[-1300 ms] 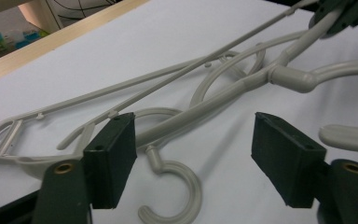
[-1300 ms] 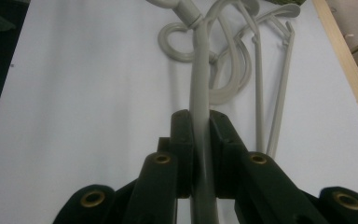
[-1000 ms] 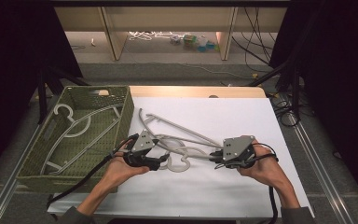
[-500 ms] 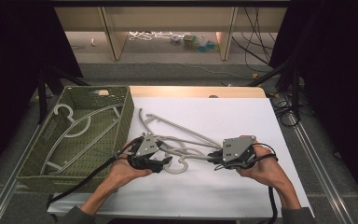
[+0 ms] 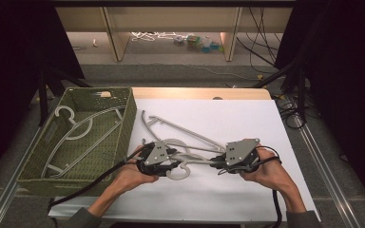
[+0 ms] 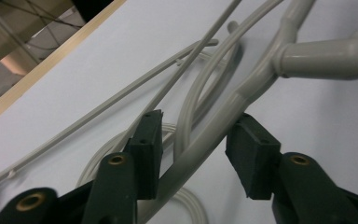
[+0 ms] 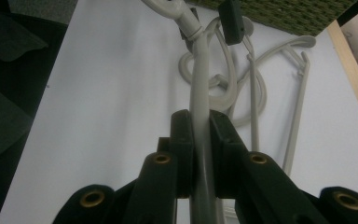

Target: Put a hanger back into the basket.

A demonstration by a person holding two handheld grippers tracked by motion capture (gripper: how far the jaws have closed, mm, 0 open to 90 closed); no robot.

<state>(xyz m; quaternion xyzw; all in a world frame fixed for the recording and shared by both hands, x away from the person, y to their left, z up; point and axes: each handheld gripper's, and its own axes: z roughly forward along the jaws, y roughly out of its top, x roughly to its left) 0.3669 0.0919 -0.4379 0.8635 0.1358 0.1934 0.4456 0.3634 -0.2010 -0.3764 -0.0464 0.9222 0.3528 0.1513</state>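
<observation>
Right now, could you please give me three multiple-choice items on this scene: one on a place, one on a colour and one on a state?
1. Where does the green basket stand?
A. At the left end of the table
B. At its right end
C. On the floor

2. What colour is the hanger in the right gripper?
A. Red
B. Pale grey
C. Black

3. How do the right gripper's fingers stand?
A. Wide open, nothing between them
B. Shut on the hanger's arm
C. Shut on the basket's rim

Answers: 1 A, since the high view shows it beside the white surface's left edge; 2 B, seen in the right gripper view; 3 B, since both pads press the arm there.
</observation>
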